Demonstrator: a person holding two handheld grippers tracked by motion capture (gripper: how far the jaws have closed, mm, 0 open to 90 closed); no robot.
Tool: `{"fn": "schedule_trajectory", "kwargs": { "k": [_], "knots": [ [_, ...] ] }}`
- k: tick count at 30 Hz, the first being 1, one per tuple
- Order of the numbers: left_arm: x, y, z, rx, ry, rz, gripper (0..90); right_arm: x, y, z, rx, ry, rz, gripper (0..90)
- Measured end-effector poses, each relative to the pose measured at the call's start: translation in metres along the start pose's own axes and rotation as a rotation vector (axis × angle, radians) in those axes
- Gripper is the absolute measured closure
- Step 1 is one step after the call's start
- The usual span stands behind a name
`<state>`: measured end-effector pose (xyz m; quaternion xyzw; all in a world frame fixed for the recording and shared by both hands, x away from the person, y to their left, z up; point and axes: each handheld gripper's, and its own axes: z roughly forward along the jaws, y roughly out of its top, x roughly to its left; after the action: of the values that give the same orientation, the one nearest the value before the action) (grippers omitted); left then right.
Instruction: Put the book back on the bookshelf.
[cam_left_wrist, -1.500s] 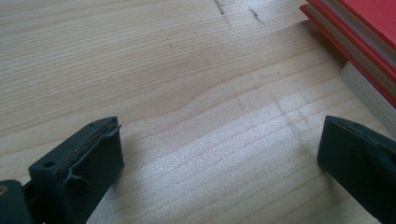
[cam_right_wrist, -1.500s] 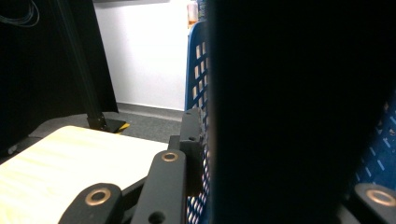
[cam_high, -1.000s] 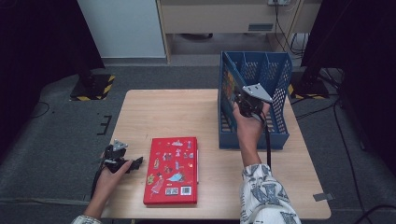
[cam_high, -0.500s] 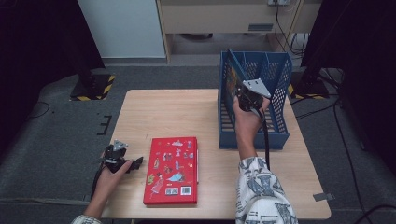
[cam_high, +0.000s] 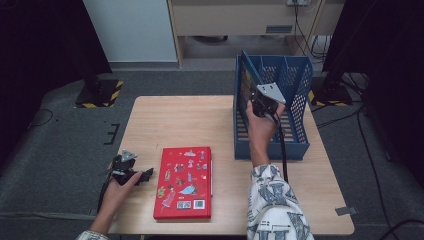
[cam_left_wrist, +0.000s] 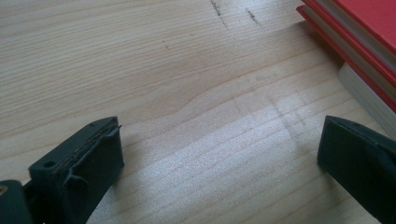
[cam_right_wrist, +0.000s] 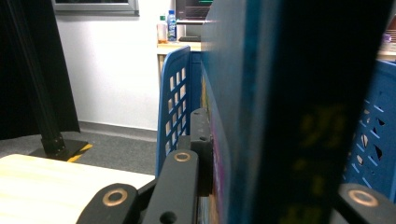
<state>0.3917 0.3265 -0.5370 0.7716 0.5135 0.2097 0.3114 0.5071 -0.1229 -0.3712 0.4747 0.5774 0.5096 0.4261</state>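
A dark blue book is standing upright in the blue rack, the right gripper clenching it in its jaws. The left gripper is resting released on the counter, beside the red book.

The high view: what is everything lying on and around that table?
Table: one, pale wood, centre.
Book: one, red, picture cover, lying flat near the front edge.
File rack: one, blue mesh plastic, on the table's right side.
Dark blue book: one, standing upright in the rack, clamped by the right hand-held gripper.
Bottles: two, on a far counter.
Left hand-held gripper: black, open, low over the wood beside the red book.
Right hand-held gripper: black, at the rack.
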Motion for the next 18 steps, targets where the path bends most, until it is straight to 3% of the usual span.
{"fn": "schedule_trajectory", "kwargs": {
  "k": [6,11,18],
  "knots": [
    [0.000,0.000,0.000,0.000,0.000,-0.001,0.0,0.002,-0.002,-0.002,-0.006,0.004,-0.005,82.7],
    [0.000,0.000,0.000,0.000,0.000,0.000,0.0,0.011,-0.008,-0.009,-0.007,0.010,-0.047,81.8],
    [0.000,0.000,0.000,0.000,0.001,-0.001,0.0,0.015,-0.013,-0.017,0.000,0.023,-0.069,80.0]
  ]
}}
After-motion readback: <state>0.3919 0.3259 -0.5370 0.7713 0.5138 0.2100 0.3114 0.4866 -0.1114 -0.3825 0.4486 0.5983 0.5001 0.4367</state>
